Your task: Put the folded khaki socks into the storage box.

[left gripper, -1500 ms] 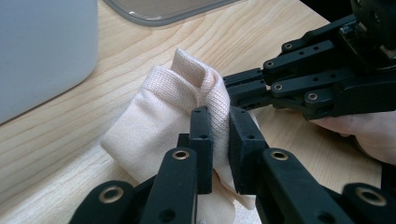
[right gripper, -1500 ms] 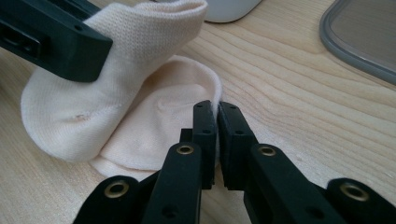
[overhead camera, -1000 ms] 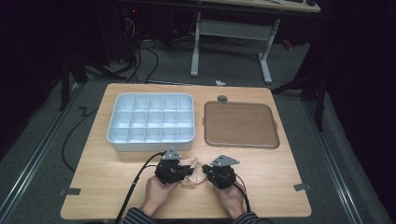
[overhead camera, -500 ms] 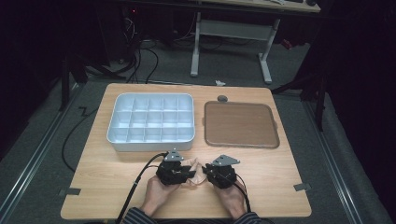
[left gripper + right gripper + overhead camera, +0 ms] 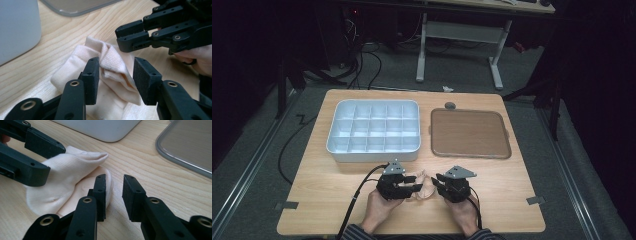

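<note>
High view: your left gripper (image 5: 408, 188) and right gripper (image 5: 441, 183) face each other near the table (image 5: 337, 190) front edge, with the sock (image 5: 424, 182) between them. It's pale peach, bunched, lying on the wood just in front of the white tray (image 5: 373, 129); the brown tray (image 5: 470, 133) sits to its right.

Left gripper view: your left gripper (image 5: 117, 75) has just been opening. The jaws stand apart around a raised fold of the sock (image 5: 110, 61), with a clear gap to the right pad. The fabric is fine ribbed knit, creased and folded over.

Right gripper view: your right gripper (image 5: 116, 190) has just been opening, to a narrow gap with bare wood in it. Its left jaw is just against the sock (image 5: 70, 177), not gripping.
</note>
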`<move>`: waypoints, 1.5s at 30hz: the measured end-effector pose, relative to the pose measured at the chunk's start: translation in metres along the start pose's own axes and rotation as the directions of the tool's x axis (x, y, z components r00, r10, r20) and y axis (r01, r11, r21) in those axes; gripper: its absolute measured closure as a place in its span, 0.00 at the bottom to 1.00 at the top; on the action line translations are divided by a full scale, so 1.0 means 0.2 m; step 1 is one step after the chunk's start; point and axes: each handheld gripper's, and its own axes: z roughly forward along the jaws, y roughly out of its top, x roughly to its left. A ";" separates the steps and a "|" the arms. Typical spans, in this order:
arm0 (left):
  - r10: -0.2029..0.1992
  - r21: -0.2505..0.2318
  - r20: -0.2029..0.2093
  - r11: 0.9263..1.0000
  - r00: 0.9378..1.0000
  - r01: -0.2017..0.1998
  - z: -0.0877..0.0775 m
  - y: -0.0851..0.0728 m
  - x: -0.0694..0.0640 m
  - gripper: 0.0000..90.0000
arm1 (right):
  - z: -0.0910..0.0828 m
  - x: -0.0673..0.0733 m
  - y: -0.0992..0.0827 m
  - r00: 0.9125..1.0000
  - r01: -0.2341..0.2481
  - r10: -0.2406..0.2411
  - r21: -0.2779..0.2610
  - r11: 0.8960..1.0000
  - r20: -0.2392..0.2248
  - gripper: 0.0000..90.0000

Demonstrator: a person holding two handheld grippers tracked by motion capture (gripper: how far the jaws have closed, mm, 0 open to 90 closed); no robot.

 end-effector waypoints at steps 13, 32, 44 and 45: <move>-0.055 -0.025 -0.066 0.998 0.996 0.054 -0.08 -0.03 0.03 0.64 | -0.13 0.02 0.04 0.999 0.027 -0.028 -0.042 0.999 -0.024 0.85; -0.071 0.030 -0.159 0.997 0.985 0.077 -0.04 -0.09 0.06 0.60 | -0.04 0.23 0.15 0.986 0.160 -0.159 0.015 0.987 -0.053 0.81; -0.053 0.058 -0.188 0.996 0.981 0.065 -0.01 -0.10 0.04 0.60 | -0.01 0.16 0.08 0.990 0.143 -0.144 0.067 0.987 -0.003 0.96; -0.045 0.065 -0.192 0.996 0.980 0.058 -0.01 -0.10 0.04 0.60 | -0.01 0.16 0.07 0.990 0.141 -0.142 0.068 0.988 0.002 0.96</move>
